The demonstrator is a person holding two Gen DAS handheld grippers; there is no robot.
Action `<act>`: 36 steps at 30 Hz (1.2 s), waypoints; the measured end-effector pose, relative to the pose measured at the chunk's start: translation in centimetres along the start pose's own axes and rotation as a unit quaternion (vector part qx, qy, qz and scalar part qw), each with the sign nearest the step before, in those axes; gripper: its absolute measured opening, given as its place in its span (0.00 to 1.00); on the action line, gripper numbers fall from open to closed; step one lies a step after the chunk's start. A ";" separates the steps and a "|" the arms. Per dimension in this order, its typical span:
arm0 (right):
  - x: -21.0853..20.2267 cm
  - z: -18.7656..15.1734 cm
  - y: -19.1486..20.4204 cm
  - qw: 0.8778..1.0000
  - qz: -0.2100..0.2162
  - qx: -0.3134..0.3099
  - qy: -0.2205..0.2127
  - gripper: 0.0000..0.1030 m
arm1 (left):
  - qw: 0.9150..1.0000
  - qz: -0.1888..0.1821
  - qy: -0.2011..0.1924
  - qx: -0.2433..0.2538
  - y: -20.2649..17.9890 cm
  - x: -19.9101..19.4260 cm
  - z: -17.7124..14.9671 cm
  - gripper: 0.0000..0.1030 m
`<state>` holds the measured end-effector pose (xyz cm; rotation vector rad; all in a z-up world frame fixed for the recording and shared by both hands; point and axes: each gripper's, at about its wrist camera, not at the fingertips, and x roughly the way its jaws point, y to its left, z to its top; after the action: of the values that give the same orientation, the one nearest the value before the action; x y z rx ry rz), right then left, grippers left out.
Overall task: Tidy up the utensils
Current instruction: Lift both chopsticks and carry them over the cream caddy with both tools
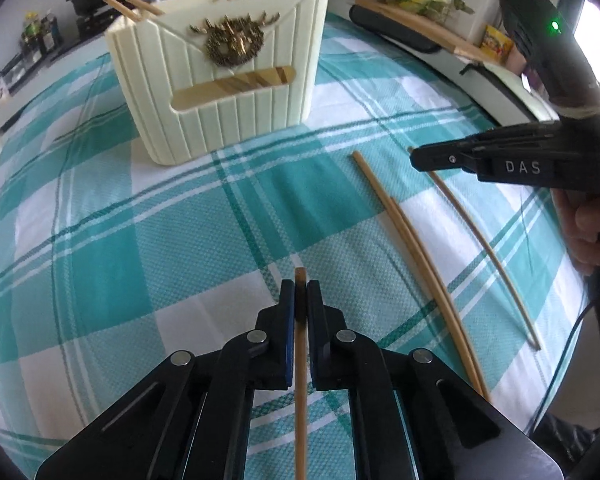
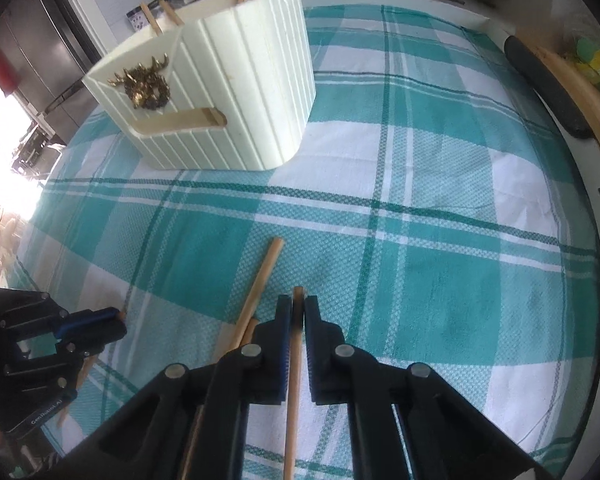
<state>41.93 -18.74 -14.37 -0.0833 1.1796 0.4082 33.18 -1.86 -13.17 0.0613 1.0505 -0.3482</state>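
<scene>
Both clamping now: left gripper (image 1: pixel 299 292) pinching one chopstick (image 1: pixel 300 400) lengthwise, right gripper (image 2: pixel 297 312) seemingly likewise; cream holder (image 1: pixel 220 80) standing ahead toward the desk's far edge, nearer the left.

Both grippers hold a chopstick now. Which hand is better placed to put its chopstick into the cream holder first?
Probably the left gripper: the cream holder faces it squarely and its chopstick aims near it. The right gripper sees the holder off to its left.
</scene>
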 end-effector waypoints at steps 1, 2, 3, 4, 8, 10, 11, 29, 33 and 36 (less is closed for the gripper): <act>-1.0 -0.2 0.1 1.000 0.003 -0.001 -0.014 0.06 | 1.000 0.000 -0.013 -0.006 0.2 -1.0 0.2 0.03; -2.1 -0.4 0.2 1.000 0.003 -0.002 -0.029 0.06 | 1.000 0.001 -0.028 -0.010 0.3 -2.1 0.4 0.03; -3.4 -0.6 0.4 0.999 0.003 -0.004 -0.046 0.06 | 0.999 0.003 -0.043 -0.014 0.5 -3.3 0.6 0.03; -4.7 -0.7 0.7 0.998 0.005 -0.006 -0.063 0.06 | 0.998 0.004 -0.057 -0.017 0.6 -4.4 0.8 0.03; -10.5 -1.8 2.5 0.990 0.007 -0.028 -0.139 0.06 | 0.993 0.003 -0.117 -0.031 1.1 -9.4 1.4 0.03; -13.3 -2.4 3.9 0.983 0.005 -0.047 -0.175 0.06 | 0.989 0.002 -0.142 -0.037 1.1 -11.2 1.7 0.03; -14.8 -2.9 4.6 0.980 0.005 -0.055 -0.193 0.06 | 0.987 0.002 -0.157 -0.041 1.1 -12.5 1.7 0.03; -25.0 -4.1 9.3 0.935 0.006 -0.072 -0.348 0.06 | 0.948 0.017 -0.308 -0.076 1.9 -21.0 3.1 0.03; -25.5 -3.1 9.4 0.933 0.010 -0.075 -0.351 0.06 | 0.943 0.025 -0.322 -0.076 2.7 -21.7 4.5 0.03; -25.8 -1.9 9.3 0.932 0.008 -0.074 -0.356 0.06 | 0.940 0.022 -0.330 -0.082 3.6 -22.2 5.9 0.03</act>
<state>28.78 -17.50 9.74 -0.0485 0.4313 0.4859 29.29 5.92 8.42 -0.1741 0.4075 -0.2126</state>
